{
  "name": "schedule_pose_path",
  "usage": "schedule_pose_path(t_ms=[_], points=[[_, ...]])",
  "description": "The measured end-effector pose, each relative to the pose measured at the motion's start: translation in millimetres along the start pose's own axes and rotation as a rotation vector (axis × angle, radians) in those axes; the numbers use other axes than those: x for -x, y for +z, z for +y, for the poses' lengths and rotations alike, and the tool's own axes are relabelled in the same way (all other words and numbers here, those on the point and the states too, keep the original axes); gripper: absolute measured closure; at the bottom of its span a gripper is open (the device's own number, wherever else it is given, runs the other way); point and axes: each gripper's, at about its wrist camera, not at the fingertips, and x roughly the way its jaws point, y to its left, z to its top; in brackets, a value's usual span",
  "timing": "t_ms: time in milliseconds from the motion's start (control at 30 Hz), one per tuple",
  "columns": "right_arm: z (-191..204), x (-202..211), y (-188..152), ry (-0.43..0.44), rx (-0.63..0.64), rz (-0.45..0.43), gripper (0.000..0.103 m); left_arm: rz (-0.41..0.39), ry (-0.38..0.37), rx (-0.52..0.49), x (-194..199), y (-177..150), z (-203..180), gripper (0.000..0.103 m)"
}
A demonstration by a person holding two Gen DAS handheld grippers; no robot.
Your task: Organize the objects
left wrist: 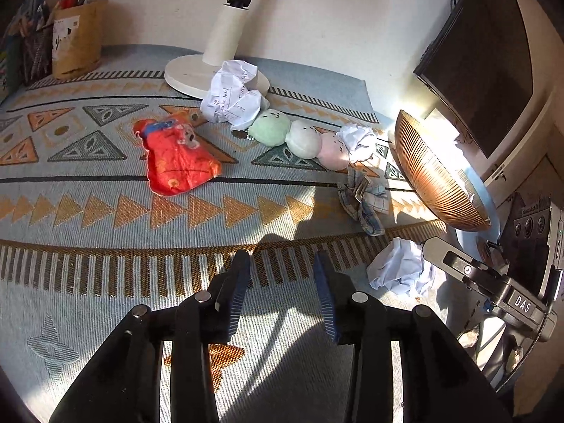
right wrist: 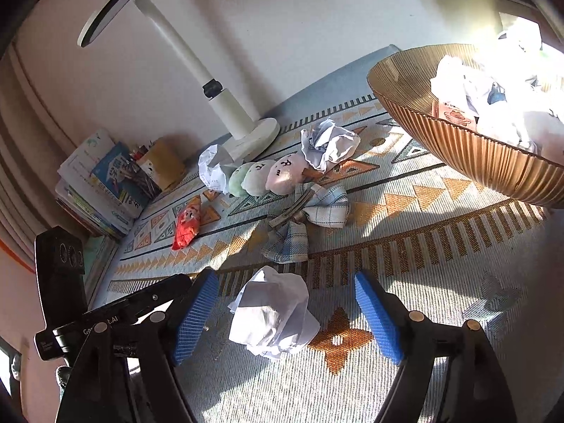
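Note:
My right gripper (right wrist: 287, 278) stands open over the patterned cloth, with a crumpled white paper ball (right wrist: 275, 313) lying between its blue pads; neither pad touches it. The same ball (left wrist: 398, 268) shows at the lower right in the left wrist view. My left gripper (left wrist: 281, 261) is open a little, with only cloth between its pads. Farther off lie a red snack packet (left wrist: 179, 158), a row of green, white and pink plush balls (left wrist: 304, 139), a plaid bow hair clip (right wrist: 306, 218) and two more crumpled papers (left wrist: 232, 95) (left wrist: 359, 139).
A ribbed amber bowl (right wrist: 458, 141) at the right holds several crumpled papers. A white desk lamp (left wrist: 215, 74) stands at the back by the wall. A brown pen holder (left wrist: 77, 38) and stacked books (right wrist: 102, 183) fill the far left corner. A dark monitor (left wrist: 486, 70) rises behind the bowl.

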Motion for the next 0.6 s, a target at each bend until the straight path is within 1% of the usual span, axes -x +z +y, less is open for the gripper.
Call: schedule_pose_path(t_ms=[100, 133, 167, 233, 267, 333, 367, 400, 433, 467, 500, 533, 567, 600], points=[[0.4, 1.2, -0.4, 0.005, 0.003, -0.005, 0.017, -0.019, 0.012, 0.038, 3.3, 6.1, 7.8, 0.068], [0.2, 1.5, -0.5, 0.006, 0.001, -0.005, 0.017, -0.037, 0.029, 0.059, 5.6, 10.5, 12.9, 0.067], [-0.2, 1.3, -0.4, 0.007, -0.001, -0.005, 0.017, -0.053, 0.055, 0.082, 7.2, 15.4, 18.7, 0.065], [-0.7, 0.7, -0.2, 0.008, -0.005, -0.001, 0.017, -0.063, 0.104, 0.125, 4.6, 29.1, 32.8, 0.054], [-0.6, 0.2, -0.2, 0.007, -0.005, 0.001, 0.017, -0.069, 0.108, 0.136, 1.7, 35.7, 39.3, 0.052], [-0.6, -0.5, -0.5, 0.002, -0.005, 0.006, 0.017, -0.083, 0.113, 0.148, -3.9, 48.2, 48.0, 0.052], [-0.5, -0.7, -0.6, 0.001, -0.003, 0.008, 0.017, -0.085, 0.126, 0.152, -7.0, 54.1, 49.9, 0.051], [-0.3, -0.9, -0.8, 0.000, -0.002, 0.010, 0.017, -0.081, 0.144, 0.155, -10.8, 59.5, 51.0, 0.048], [-0.1, -1.1, -0.8, -0.001, -0.001, 0.010, 0.017, -0.069, 0.160, 0.157, -15.4, 64.2, 53.0, 0.038], [0.0, -1.3, -0.7, -0.002, 0.000, 0.012, 0.017, -0.056, 0.171, 0.164, -20.9, 68.4, 54.6, 0.030], [0.1, -1.9, -0.5, 0.002, 0.002, 0.015, 0.017, -0.048, 0.175, 0.179, -26.4, 71.1, 56.8, 0.019], [0.2, -1.8, -0.5, 0.009, 0.003, 0.016, 0.017, -0.041, 0.173, 0.191, -31.2, 73.4, 59.4, 0.013], [0.2, -1.3, -0.5, 0.012, 0.005, 0.014, 0.017, -0.061, 0.177, 0.183, -31.6, 75.1, 59.8, 0.013], [0.1, -1.1, -0.4, 0.011, 0.006, 0.011, 0.017, -0.068, 0.205, 0.177, -33.3, 76.8, 59.3, 0.013]])
